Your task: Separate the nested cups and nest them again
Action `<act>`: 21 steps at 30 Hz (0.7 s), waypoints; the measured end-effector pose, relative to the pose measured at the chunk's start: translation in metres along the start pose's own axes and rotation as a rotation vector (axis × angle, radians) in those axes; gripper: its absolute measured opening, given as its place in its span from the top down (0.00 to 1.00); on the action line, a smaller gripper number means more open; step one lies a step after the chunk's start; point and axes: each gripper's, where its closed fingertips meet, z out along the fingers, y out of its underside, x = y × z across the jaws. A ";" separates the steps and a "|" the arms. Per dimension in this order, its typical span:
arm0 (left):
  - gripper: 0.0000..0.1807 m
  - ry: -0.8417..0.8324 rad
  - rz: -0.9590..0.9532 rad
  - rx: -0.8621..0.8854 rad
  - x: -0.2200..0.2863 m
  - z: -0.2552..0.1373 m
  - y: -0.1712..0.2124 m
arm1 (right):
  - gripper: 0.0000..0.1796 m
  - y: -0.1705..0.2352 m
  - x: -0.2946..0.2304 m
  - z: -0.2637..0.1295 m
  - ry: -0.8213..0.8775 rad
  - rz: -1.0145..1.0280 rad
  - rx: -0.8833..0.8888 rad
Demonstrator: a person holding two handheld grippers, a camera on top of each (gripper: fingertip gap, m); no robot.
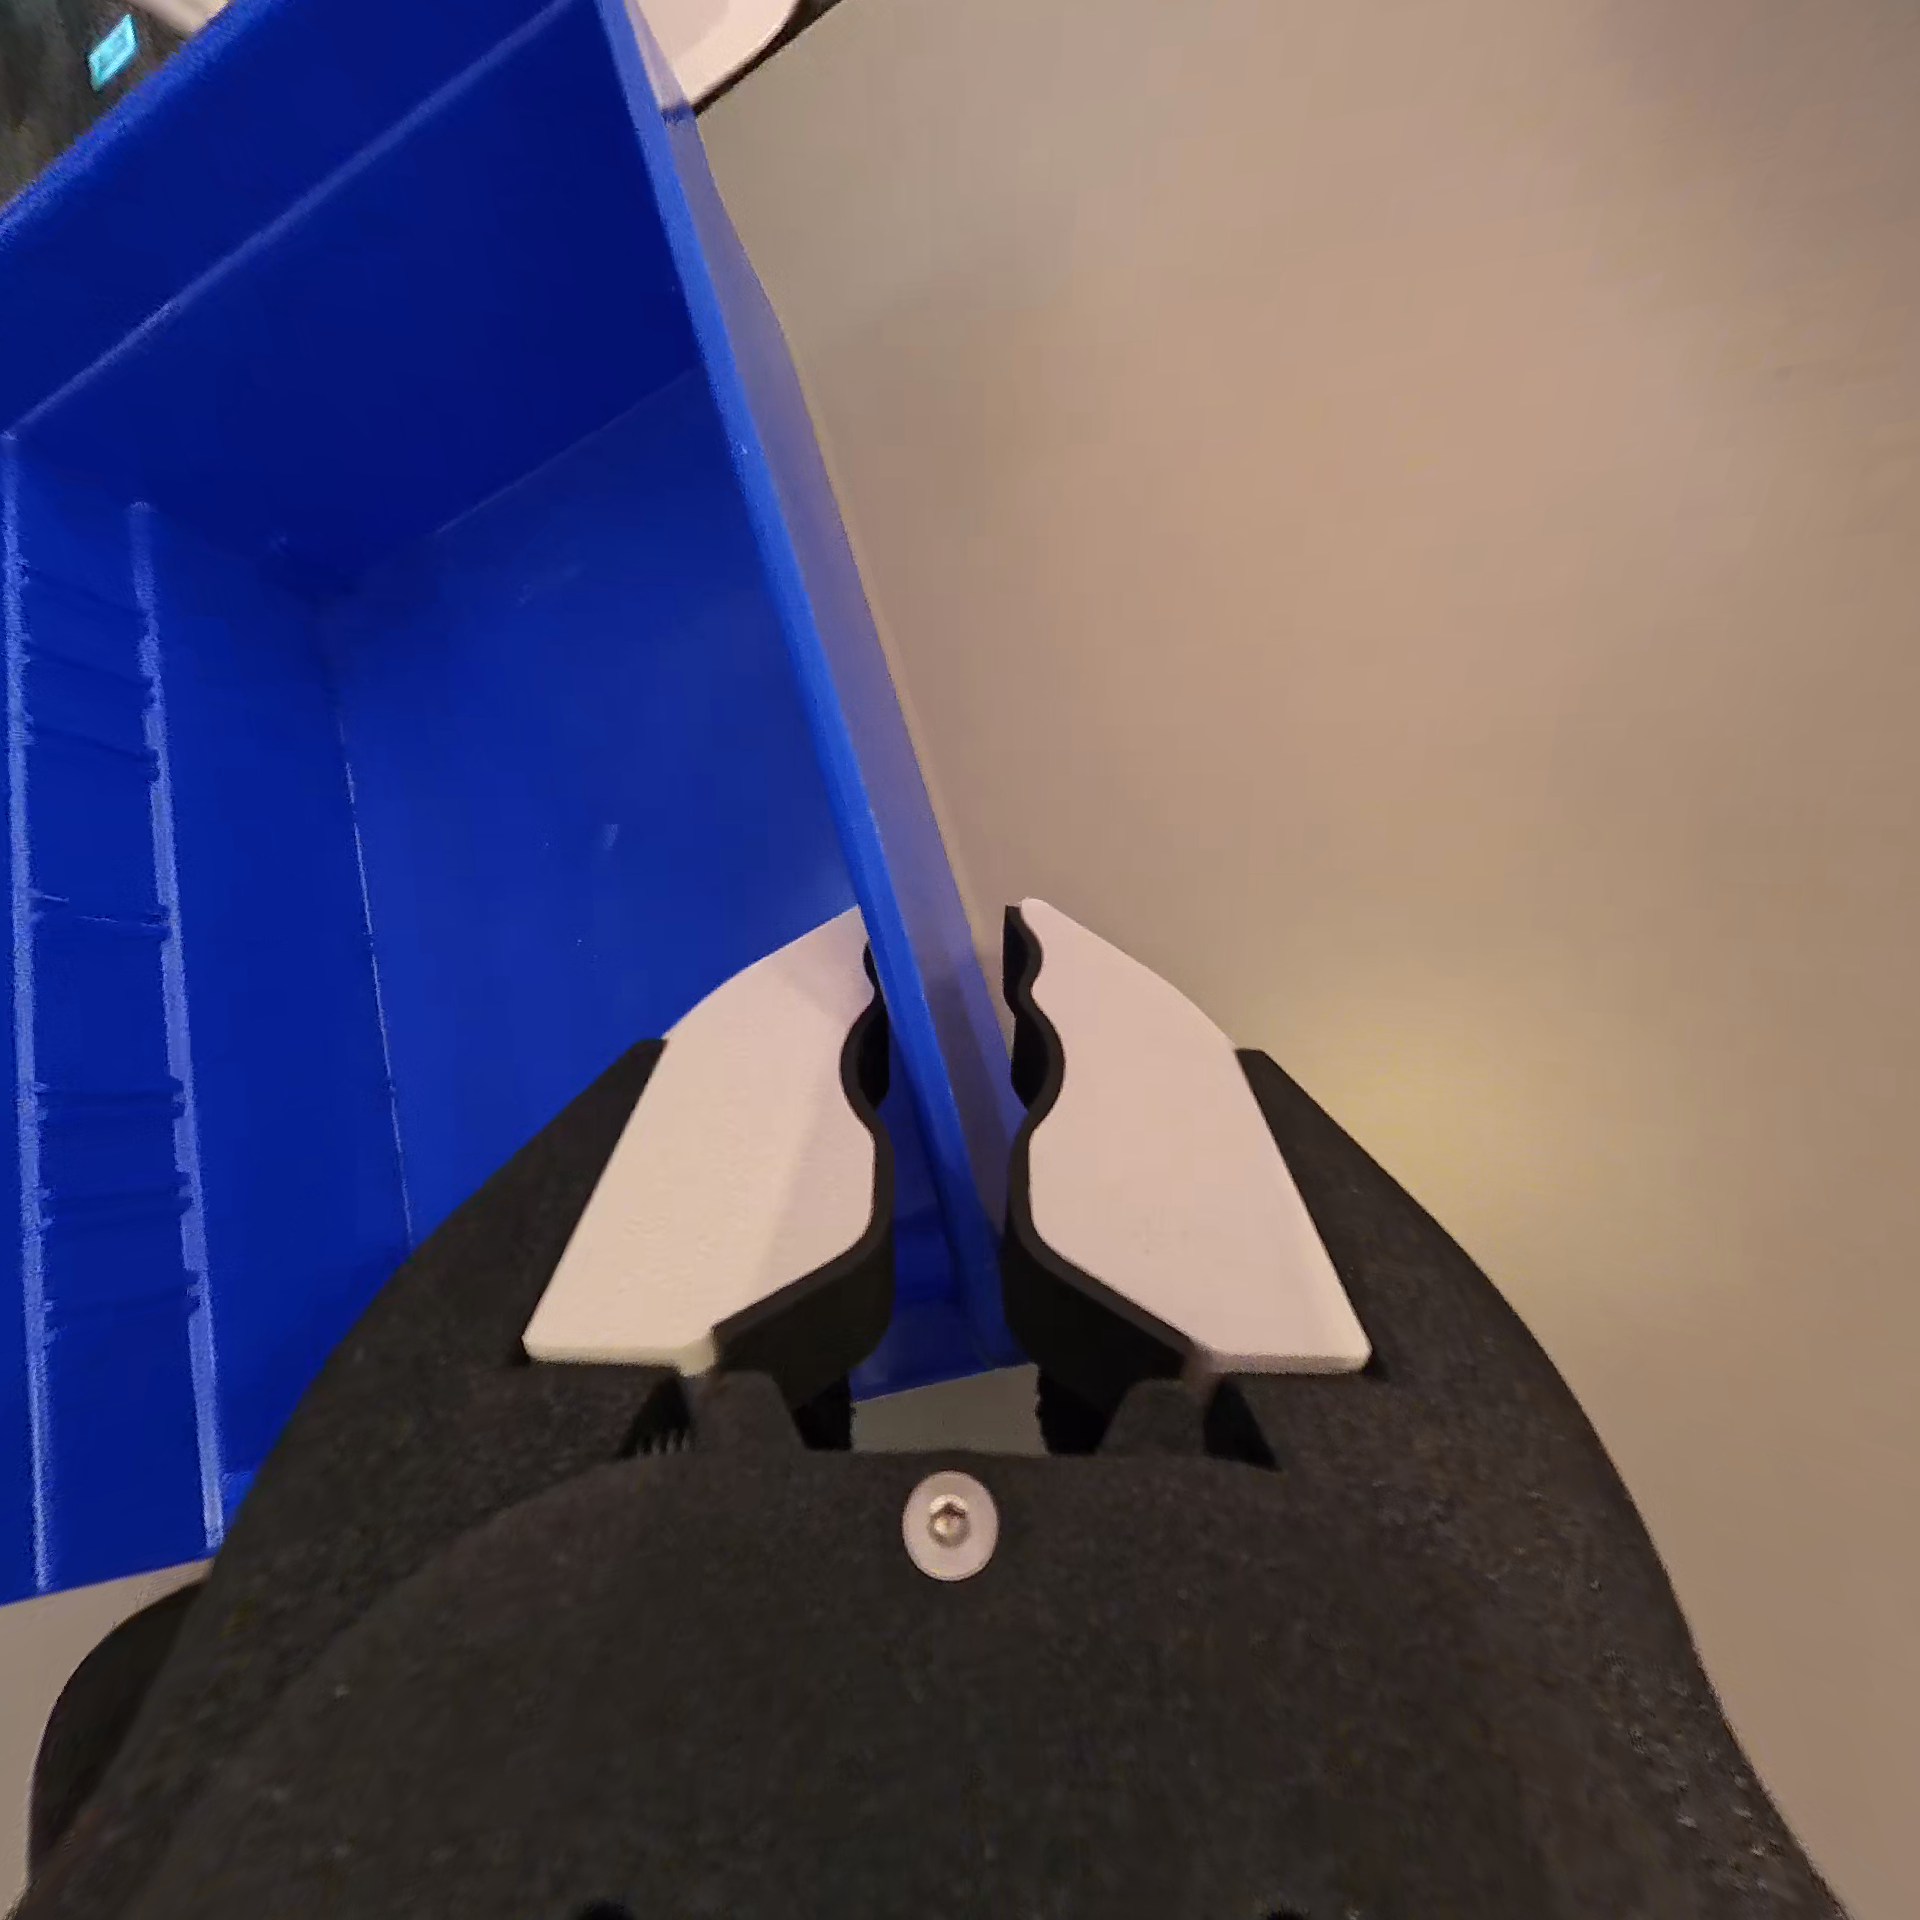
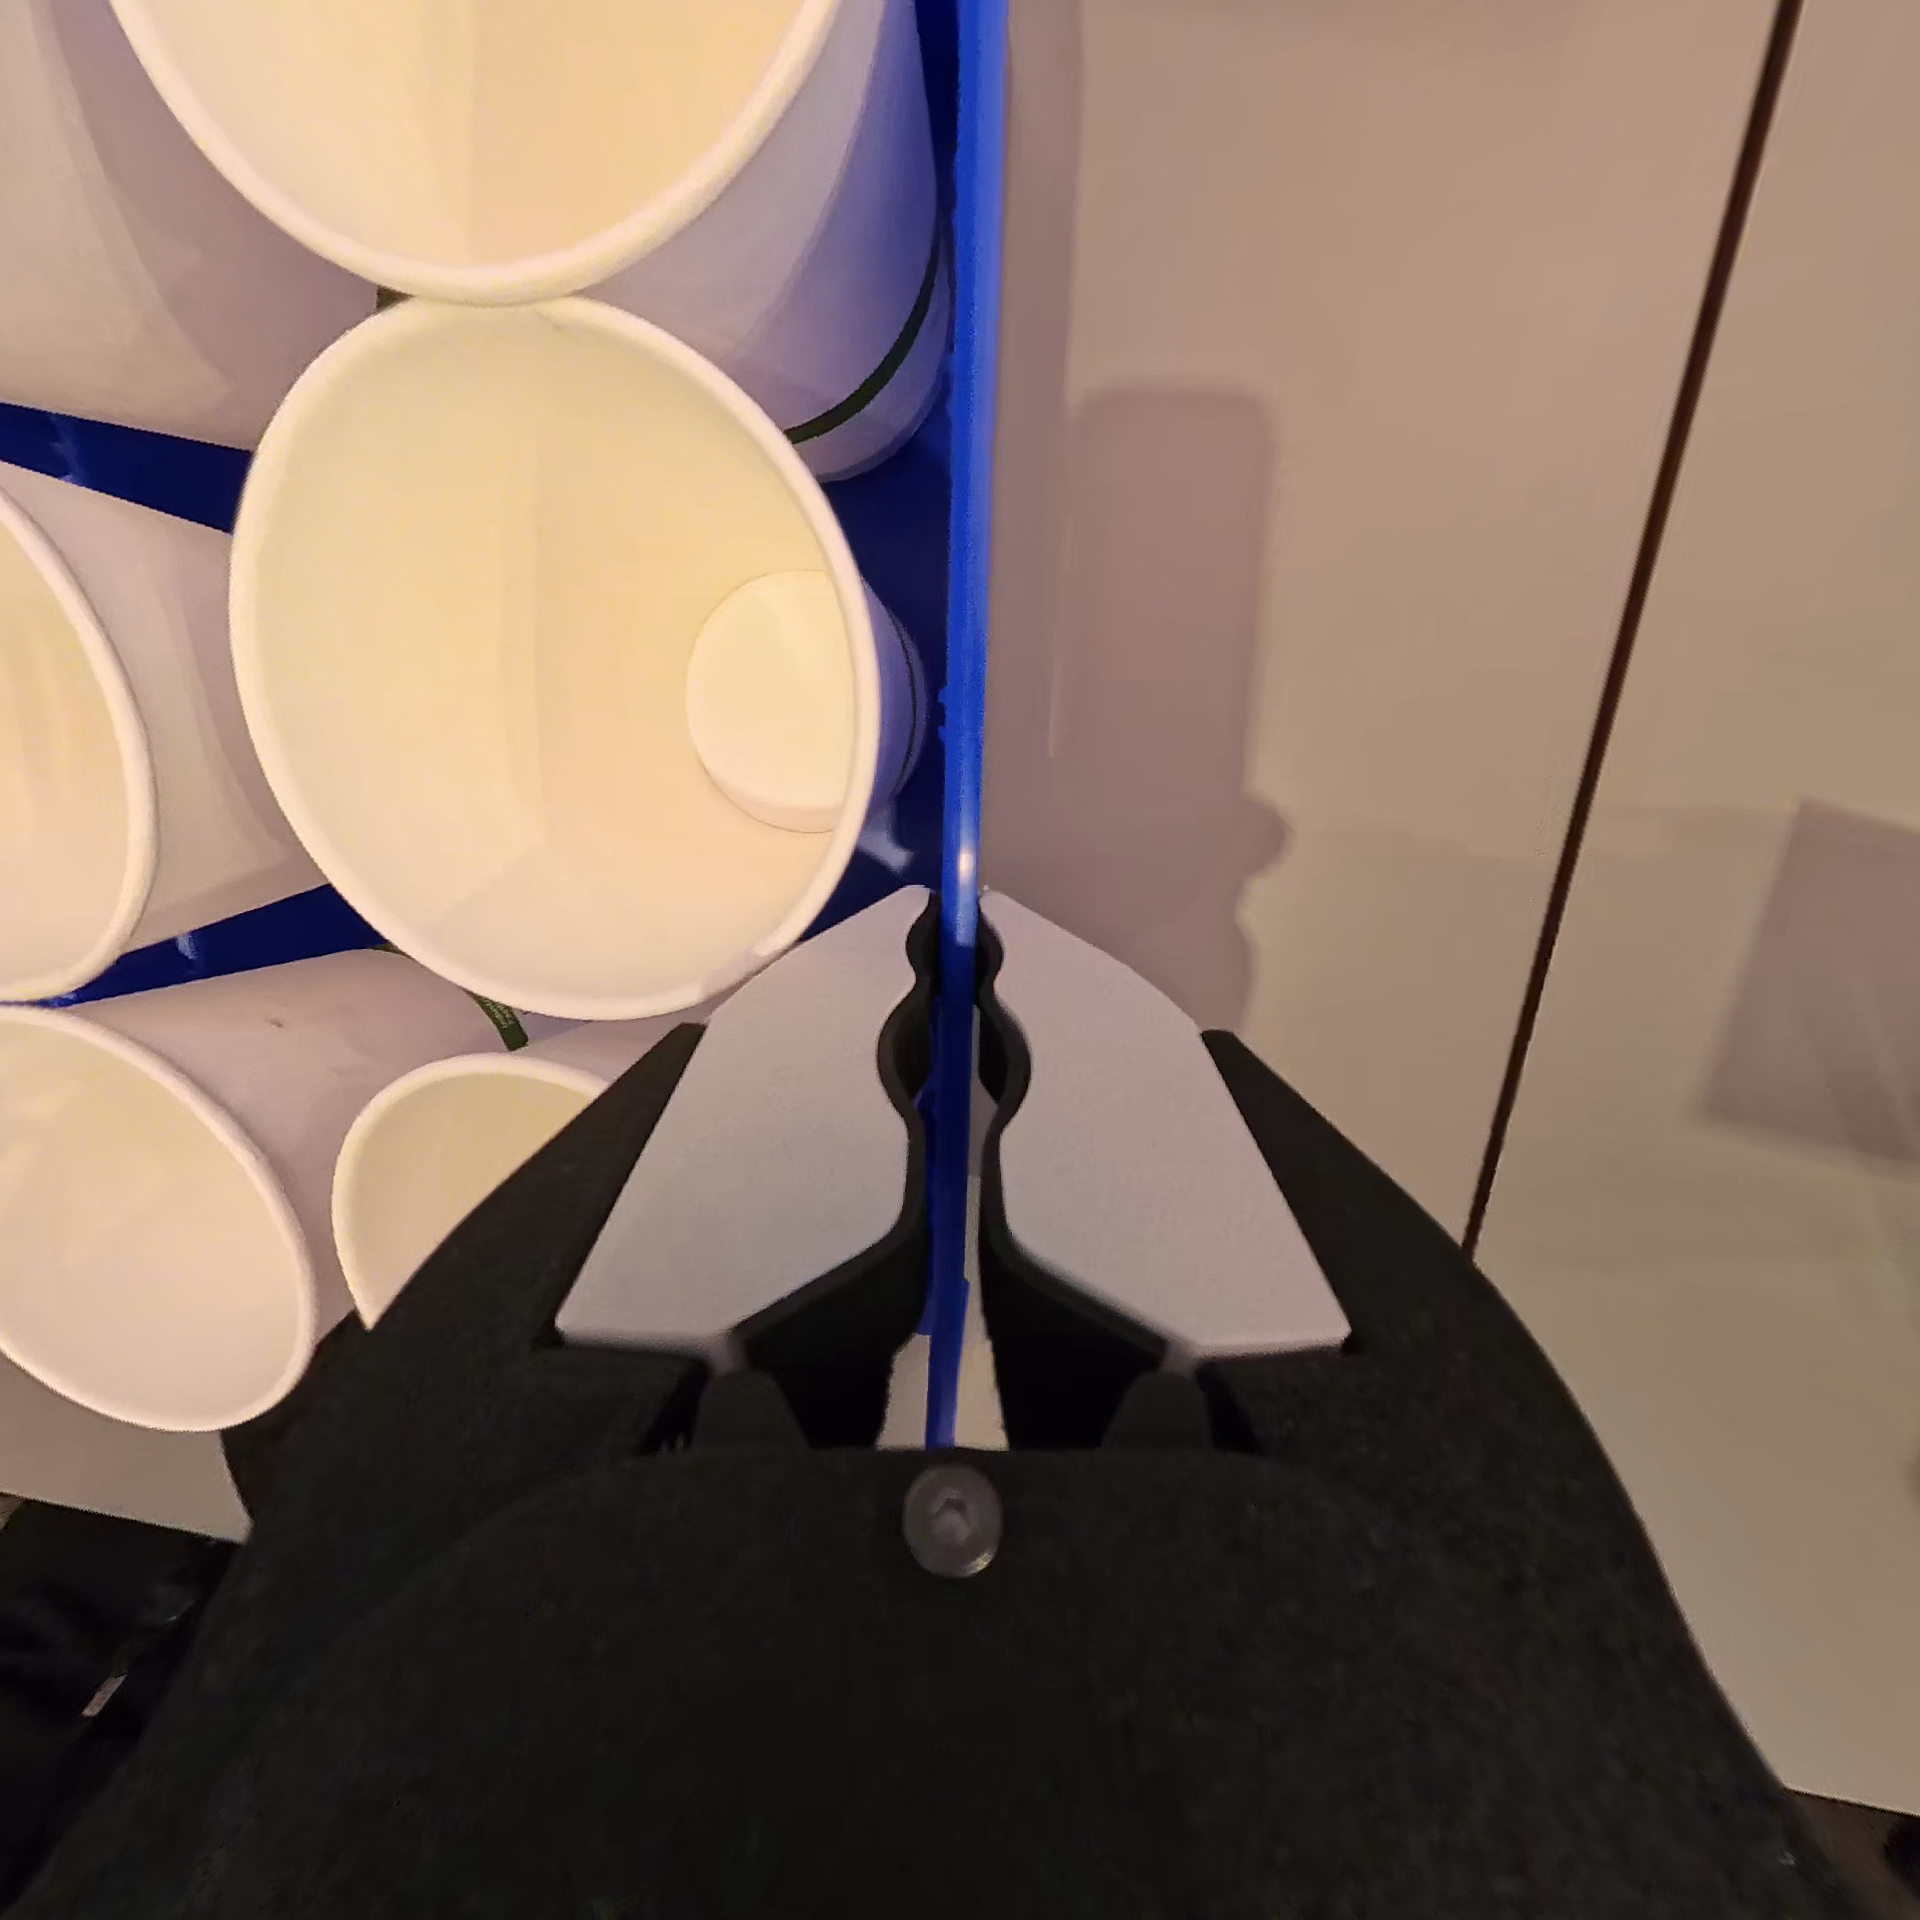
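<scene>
where the right wall of the blue bin runs toward the camera in the left wrist view, the left gripper straddles it, one white finger inside the bin and the other outside. its jaws stand a little apart around the wall; the inner pad seems to touch it, while a sliver of gap shows on the outer side. the part of the bin seen in this view holds nothing, and it sits tilted against a pale tabletop.

in the right wrist view the right gripper is clamped on the thin edge of a blue bin wall, both black pads pressed against it. inside that wall lie white paper cups, tipped on their sides with their mouths toward the camera, crowded and touching one another; the nearest one rests just beside the wall. whether any are nested cannot be told.
</scene>
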 end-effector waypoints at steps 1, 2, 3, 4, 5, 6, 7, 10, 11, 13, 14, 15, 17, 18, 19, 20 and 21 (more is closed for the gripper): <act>0.90 0.007 0.009 0.007 0.006 0.000 -0.003 | 0.99 -0.002 -0.002 0.001 0.010 -0.015 0.003; 0.90 0.016 0.015 0.015 0.012 -0.001 -0.005 | 0.98 -0.003 -0.002 0.003 0.019 -0.019 0.003; 0.90 0.026 0.019 0.023 0.018 -0.001 -0.007 | 0.98 -0.003 -0.002 0.004 0.024 -0.018 0.000; 0.89 0.036 0.023 0.029 0.024 -0.002 -0.009 | 0.98 -0.004 -0.002 0.007 0.022 -0.014 -0.003; 0.88 0.046 0.028 0.034 0.030 -0.002 -0.011 | 0.98 -0.003 -0.002 0.009 0.016 -0.008 -0.010; 0.88 0.057 0.037 0.038 0.036 -0.003 -0.013 | 0.98 -0.003 -0.002 0.011 0.009 -0.006 -0.017; 0.87 0.067 0.043 0.041 0.041 -0.004 -0.015 | 0.98 -0.002 -0.002 0.013 0.003 -0.004 -0.021; 0.80 0.098 0.064 0.052 0.057 -0.005 -0.019 | 0.98 -0.002 -0.002 0.014 -0.017 -0.003 -0.019; 0.78 0.106 0.071 0.059 0.061 -0.005 -0.020 | 0.98 -0.002 -0.002 0.014 -0.021 -0.003 -0.016; 0.69 0.139 0.061 0.083 0.070 -0.009 -0.022 | 0.98 -0.002 -0.002 0.014 -0.024 -0.002 -0.014; 0.66 0.159 0.052 0.096 0.073 -0.012 -0.023 | 0.98 -0.002 -0.002 0.014 -0.024 -0.002 -0.013; 0.64 0.174 0.048 0.108 0.075 -0.016 -0.024 | 0.98 -0.003 -0.001 0.014 -0.019 -0.002 -0.011; 0.64 0.187 0.050 0.146 0.075 -0.026 -0.027 | 0.98 -0.003 0.000 0.014 -0.009 -0.002 -0.008; 0.64 0.188 0.048 0.170 0.073 -0.032 -0.029 | 0.98 -0.003 0.000 0.014 -0.009 -0.001 -0.012; 0.64 0.189 0.045 0.197 0.070 -0.039 -0.032 | 0.98 -0.003 0.000 0.014 -0.012 0.003 -0.013; 0.65 0.190 0.045 0.220 0.066 -0.046 -0.034 | 0.98 -0.003 0.000 0.014 -0.017 0.010 -0.013; 0.66 0.190 0.046 0.238 0.062 -0.053 -0.035 | 0.98 -0.003 0.000 0.014 -0.025 0.019 -0.011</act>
